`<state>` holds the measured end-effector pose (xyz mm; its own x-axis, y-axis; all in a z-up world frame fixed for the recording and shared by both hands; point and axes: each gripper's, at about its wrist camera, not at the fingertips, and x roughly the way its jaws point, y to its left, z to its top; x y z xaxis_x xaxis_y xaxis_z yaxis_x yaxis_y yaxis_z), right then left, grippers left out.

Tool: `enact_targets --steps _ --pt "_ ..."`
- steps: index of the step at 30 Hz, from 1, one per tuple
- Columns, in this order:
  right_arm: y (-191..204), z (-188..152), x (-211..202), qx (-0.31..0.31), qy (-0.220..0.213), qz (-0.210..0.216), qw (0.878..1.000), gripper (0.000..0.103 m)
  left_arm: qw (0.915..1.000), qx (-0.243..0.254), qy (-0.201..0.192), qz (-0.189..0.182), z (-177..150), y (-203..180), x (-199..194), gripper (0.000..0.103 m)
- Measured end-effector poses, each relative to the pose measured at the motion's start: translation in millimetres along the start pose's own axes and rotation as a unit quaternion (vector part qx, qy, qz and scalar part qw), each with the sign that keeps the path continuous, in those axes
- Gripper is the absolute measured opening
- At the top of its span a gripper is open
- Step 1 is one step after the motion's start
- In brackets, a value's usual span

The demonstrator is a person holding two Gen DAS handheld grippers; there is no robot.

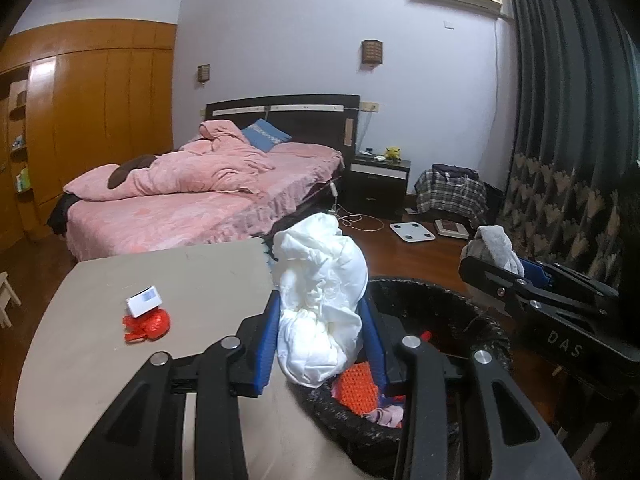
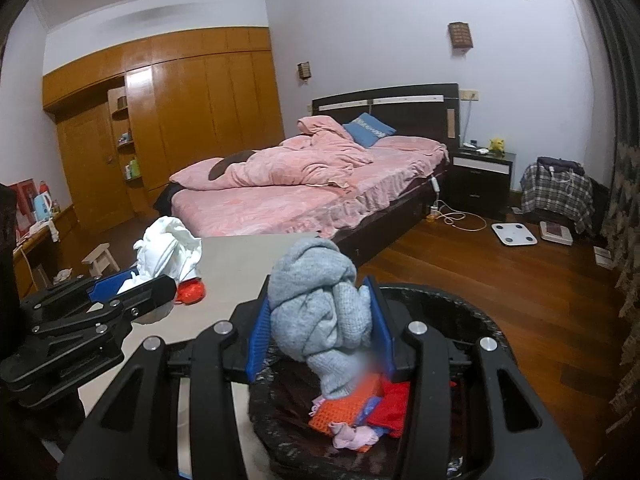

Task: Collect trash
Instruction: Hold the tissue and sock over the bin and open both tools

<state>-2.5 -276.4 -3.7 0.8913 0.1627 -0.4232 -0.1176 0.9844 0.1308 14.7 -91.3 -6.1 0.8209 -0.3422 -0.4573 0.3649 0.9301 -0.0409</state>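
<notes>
Left wrist view: left gripper [image 1: 320,320] holding white crumpled bag [image 1: 320,296] and right gripper [image 1: 516,268] holding grey cloth [image 1: 496,246] above trash bin [image 1: 444,300], red wrapper [image 1: 150,325] and small box [image 1: 143,301] left beside bin on table [image 1: 120,360].

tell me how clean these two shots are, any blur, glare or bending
Left wrist view: fisheye bends the wardrobe and curtain, corners go black, and glare streaks the wardrobe doors. The white wad in the left claw is sharp. Right wrist view: the same bending, shiny wardrobe panels, and a smeared patch beside the grey cloth over the bin.
</notes>
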Motion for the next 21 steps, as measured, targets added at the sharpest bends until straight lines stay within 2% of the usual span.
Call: enact_targets --steps 14,21 --pt "-38 -9 0 0.017 0.008 -0.049 0.999 0.042 0.9993 0.02 -0.001 -0.031 8 -36 28 0.039" --pt "-57 -13 12 0.029 0.021 -0.062 0.997 0.042 0.9986 0.025 0.012 -0.045 5 -43 46 0.039"
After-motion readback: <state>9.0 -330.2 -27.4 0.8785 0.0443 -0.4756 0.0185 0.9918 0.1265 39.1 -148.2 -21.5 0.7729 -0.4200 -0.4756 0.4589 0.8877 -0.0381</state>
